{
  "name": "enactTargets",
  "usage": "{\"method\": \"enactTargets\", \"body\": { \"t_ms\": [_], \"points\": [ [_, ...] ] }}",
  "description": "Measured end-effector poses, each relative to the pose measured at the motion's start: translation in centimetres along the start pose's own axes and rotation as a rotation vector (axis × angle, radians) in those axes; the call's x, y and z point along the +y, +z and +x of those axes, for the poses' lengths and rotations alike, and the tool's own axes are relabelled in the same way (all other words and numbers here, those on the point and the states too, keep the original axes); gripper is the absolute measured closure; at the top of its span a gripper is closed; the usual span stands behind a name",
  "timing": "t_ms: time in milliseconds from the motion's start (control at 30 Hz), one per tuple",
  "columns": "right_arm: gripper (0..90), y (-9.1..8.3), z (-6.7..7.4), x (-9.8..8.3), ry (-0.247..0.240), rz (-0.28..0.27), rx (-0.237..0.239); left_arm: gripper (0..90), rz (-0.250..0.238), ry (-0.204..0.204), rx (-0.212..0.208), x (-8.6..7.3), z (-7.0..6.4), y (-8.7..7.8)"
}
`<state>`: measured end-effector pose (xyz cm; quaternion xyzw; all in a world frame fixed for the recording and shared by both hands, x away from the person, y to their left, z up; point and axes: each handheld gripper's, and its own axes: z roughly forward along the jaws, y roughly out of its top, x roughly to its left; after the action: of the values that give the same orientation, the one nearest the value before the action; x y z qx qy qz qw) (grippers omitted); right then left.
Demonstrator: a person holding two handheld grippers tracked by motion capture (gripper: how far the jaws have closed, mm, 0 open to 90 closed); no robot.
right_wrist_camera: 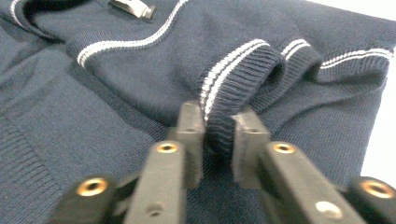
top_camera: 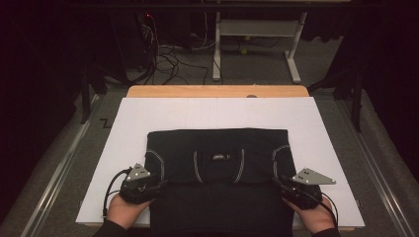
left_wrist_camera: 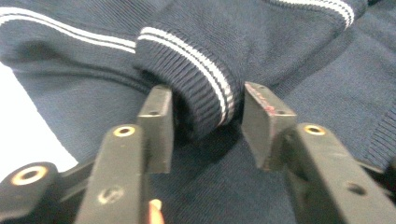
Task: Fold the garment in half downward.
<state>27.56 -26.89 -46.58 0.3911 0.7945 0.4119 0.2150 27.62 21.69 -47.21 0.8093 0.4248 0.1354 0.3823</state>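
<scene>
A dark navy sweater (top_camera: 217, 148) with white stripes lies folded on a white sheet (top_camera: 148, 113). My left gripper (top_camera: 160, 183) is at the sweater's left edge. In the left gripper view its jaws (left_wrist_camera: 208, 116) straddle a ribbed, striped sleeve cuff (left_wrist_camera: 196, 79); the left pad touches the cuff and the right pad stands a little off it. My right gripper (top_camera: 276, 181) is at the sweater's right edge. In the right gripper view it (right_wrist_camera: 219, 135) has the other ribbed cuff (right_wrist_camera: 233, 74) squeezed narrow between both pads.
The sheet covers a wooden table (top_camera: 217, 91), with bare white margins left, right and beyond the sweater. A neck label (right_wrist_camera: 133, 7) lies at the sweater's middle. Beyond the table are a white frame leg (top_camera: 216, 49) and floor cables (top_camera: 168, 61).
</scene>
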Motion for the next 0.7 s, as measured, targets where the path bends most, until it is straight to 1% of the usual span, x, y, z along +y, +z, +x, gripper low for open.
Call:
{"method": "enactTargets", "body": {
  "t_ms": [33,100,133,233,367,400,433,467,500,533,567,633,667,700],
  "points": [
    [65.2,-0.1,0.0,0.0,0.007,-0.007,-0.003,48.1,-0.027,-0.011,0.007,0.0,0.2,-0.6],
    [59.9,-0.5,-0.2,-0.1,0.025,-0.025,-0.005,45.9,-0.062,-0.033,0.015,-0.2,0.7,-1.3],
    [56.3,-0.7,-0.2,-0.1,0.035,-0.034,-0.009,43.0,-0.075,-0.042,0.025,-0.2,0.9,-1.5],
    [51.4,-1.3,-0.4,-0.1,0.055,-0.065,-0.016,39.1,-0.093,-0.056,0.035,-0.3,1.3,-2.0],
    [40.0,-1.7,-0.6,0.0,0.066,-0.093,-0.034,35.6,-0.121,-0.032,0.035,-0.1,1.2,-2.1],
    [37.2,-1.7,-0.6,0.0,0.067,-0.096,-0.038,33.5,-0.130,-0.026,0.035,0.0,1.2,-2.1],
    [35.5,-1.6,-0.7,0.0,0.070,-0.099,-0.037,32.5,-0.139,-0.021,0.034,0.1,1.1,-2.1],
    [34.0,-1.6,-0.7,0.0,0.073,-0.105,-0.034,31.4,-0.149,-0.018,0.026,0.2,1.1,-2.1],
    [31.6,-1.6,-0.8,0.0,0.079,-0.110,-0.032,28.3,-0.153,-0.023,0.017,0.3,1.1,-2.0],
    [28.9,-1.6,-0.8,0.1,0.078,-0.118,-0.034,24.4,-0.154,-0.031,0.011,0.5,1.1,-2.0],
    [26.6,-1.7,-0.8,0.1,0.083,-0.125,-0.034,21.3,-0.165,-0.039,0.007,0.7,1.1,-2.0],
    [23.6,-1.7,-0.9,0.3,0.085,-0.136,-0.027,17.7,-0.187,-0.054,-0.007,1.2,1.1,-2.1],
    [21.7,-1.7,-0.9,0.4,0.087,-0.141,-0.031,15.8,-0.198,-0.064,-0.020,1.4,1.1,-2.1],
    [20.4,-1.7,-0.9,0.5,0.090,-0.145,-0.036,13.5,-0.205,-0.065,-0.024,1.7,1.1,-2.1]
  ]
}}
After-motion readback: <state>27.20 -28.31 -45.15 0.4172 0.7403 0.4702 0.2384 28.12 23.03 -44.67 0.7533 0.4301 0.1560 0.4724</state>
